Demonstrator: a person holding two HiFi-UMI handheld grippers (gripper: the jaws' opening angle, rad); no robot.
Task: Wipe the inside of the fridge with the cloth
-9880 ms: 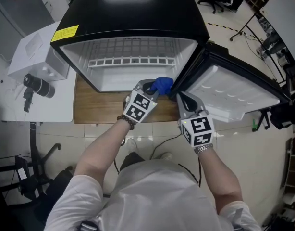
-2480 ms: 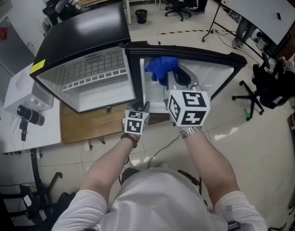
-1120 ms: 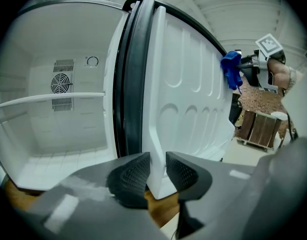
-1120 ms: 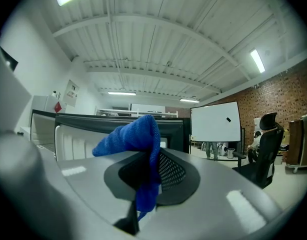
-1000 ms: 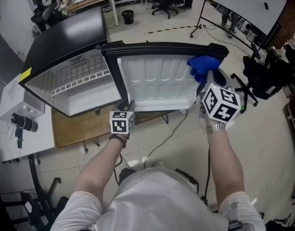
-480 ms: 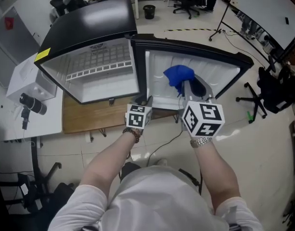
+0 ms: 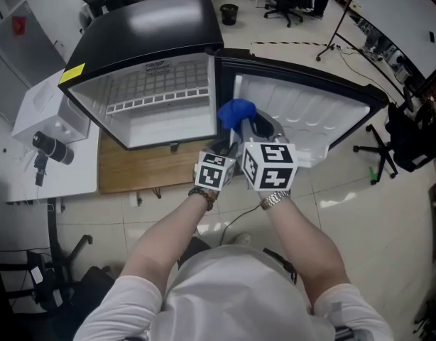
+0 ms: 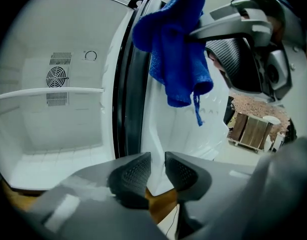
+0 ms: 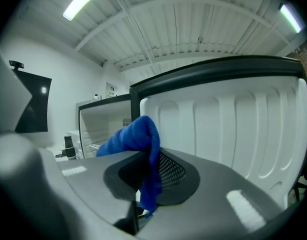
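- Head view: the fridge [image 7: 143, 27] stands open on a wooden platform [image 7: 133, 165], its white cavity crossed by a wire shelf [image 7: 161, 94]; the door [image 7: 310, 112] is swung out to the right with its white liner facing the person; the left gripper [image 7: 219, 150] sits at the door's lower edge close to the hinge; the right gripper [image 7: 245, 124] is just beside it, with the blue cloth [image 7: 236, 112] bunched at its tips in front of the hinge side of the door liner; a camera [image 7: 51, 146] lies on the white table at the left.
- Left gripper view: the jaws stand only narrowly apart, pinching the door's white lower edge [image 8: 161, 134], which fills the gap between the pads; the cloth [image 8: 176, 49] hangs above from the right gripper [image 8: 193, 34], draped near the dark door seal; the fridge cavity, with a round vent [image 8: 56, 76], lies to the left.
- Right gripper view: the jaws are clamped on the cloth [image 9: 136, 139], which humps up over them and trails down between the pads; the ribbed door liner [image 9: 228, 129] fills the right; the open cavity [image 9: 101, 119] shows far left.
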